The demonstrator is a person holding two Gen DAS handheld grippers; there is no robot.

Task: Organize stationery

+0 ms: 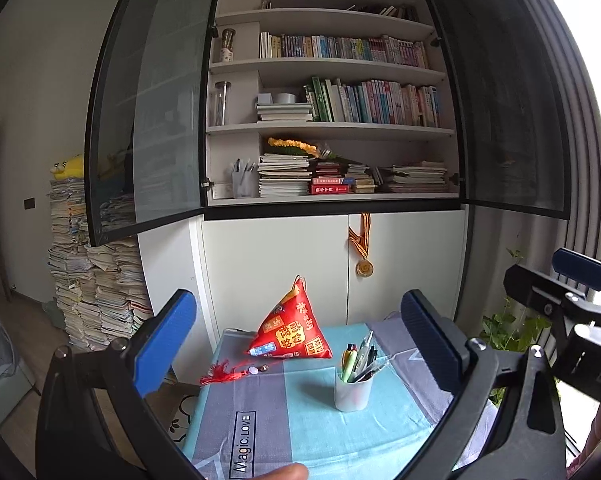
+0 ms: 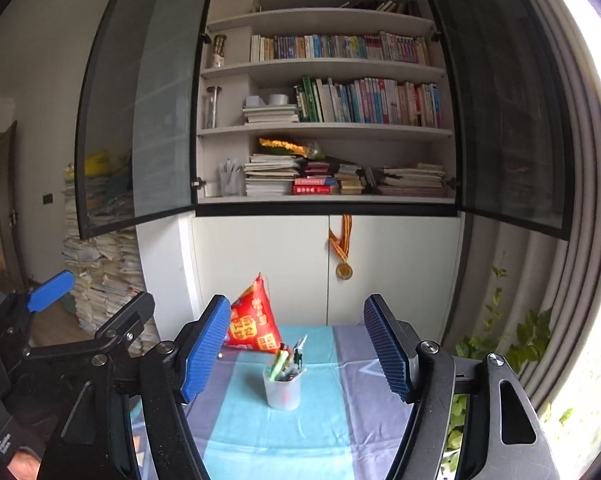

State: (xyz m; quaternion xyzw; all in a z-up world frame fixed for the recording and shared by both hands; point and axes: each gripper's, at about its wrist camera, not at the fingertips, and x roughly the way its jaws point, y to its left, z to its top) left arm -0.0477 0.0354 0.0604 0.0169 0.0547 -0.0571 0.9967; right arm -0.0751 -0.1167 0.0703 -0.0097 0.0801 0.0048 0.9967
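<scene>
1. A bookcase (image 1: 332, 120) with both glass doors swung open fills the wall behind a small table (image 1: 300, 432) draped in a blue-and-grey cloth; paper stacks rise at its left

2. A white pen cup (image 1: 352, 390), stuffed with pens leaning up and to the right, stands upright on the cloth, ahead of and below both grippers, just right of a red pyramid pouch (image 1: 290, 326)

3. Seen from the left gripper (image 1: 300, 344), the cup lies ahead between the blue pads, nearer the right-hand one; from the right gripper (image 2: 296, 348) it sits almost dead centre between the pads, so the right hand looks better lined up with it

4. A second pen holder (image 1: 244, 182) waits on the lowest open shelf, above and ahead, a likely spot for the cup

5. Both grippers stand wide apart and empty, touching nothing; the two ride side by side, each visible at the edge of the other's view
</scene>
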